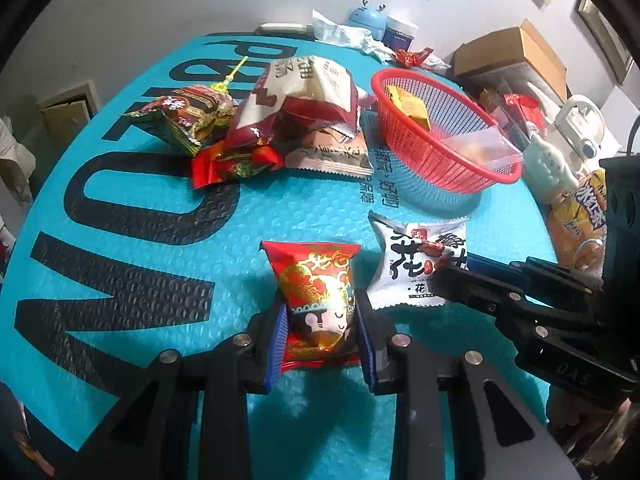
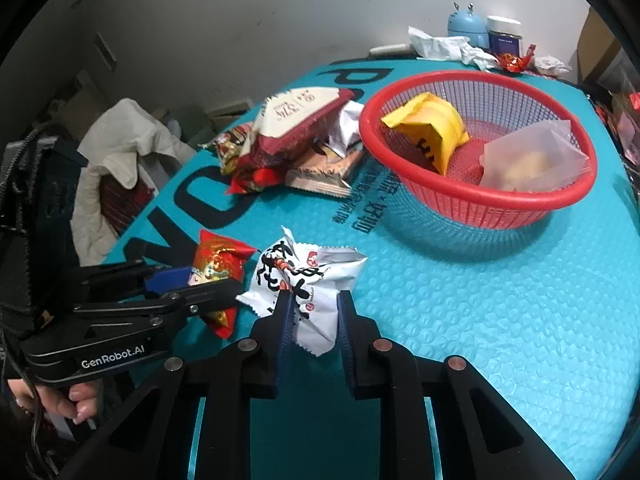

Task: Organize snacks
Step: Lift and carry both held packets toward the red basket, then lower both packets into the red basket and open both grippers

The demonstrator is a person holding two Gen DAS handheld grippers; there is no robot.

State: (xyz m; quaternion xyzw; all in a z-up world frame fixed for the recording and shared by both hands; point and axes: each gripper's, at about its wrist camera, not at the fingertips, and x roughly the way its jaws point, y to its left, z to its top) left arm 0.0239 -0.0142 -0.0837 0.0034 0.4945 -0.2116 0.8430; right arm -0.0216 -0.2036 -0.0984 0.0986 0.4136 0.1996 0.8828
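A red snack packet (image 1: 320,304) with gold print lies on the teal bubble mat (image 1: 248,216), and my left gripper (image 1: 322,316) is shut on its lower half, blue pads pressing both sides. To its right, a white peanut packet (image 2: 308,284) is crumpled between the blue pads of my right gripper (image 2: 314,312), which is shut on it. Each gripper shows in the other's view, the left gripper (image 2: 192,280) and the right gripper (image 1: 452,284). Behind stands a red mesh basket (image 2: 460,193) holding a yellow packet (image 2: 432,128) and a clear bag (image 2: 532,156).
A pile of several snack bags (image 1: 296,100) sits at the back left of the mat. Beyond the basket are crumpled tissue (image 1: 340,32), a blue gadget (image 1: 368,18), a jar and a cardboard box (image 1: 512,56). An orange chip bag (image 1: 580,220) lies at the right edge.
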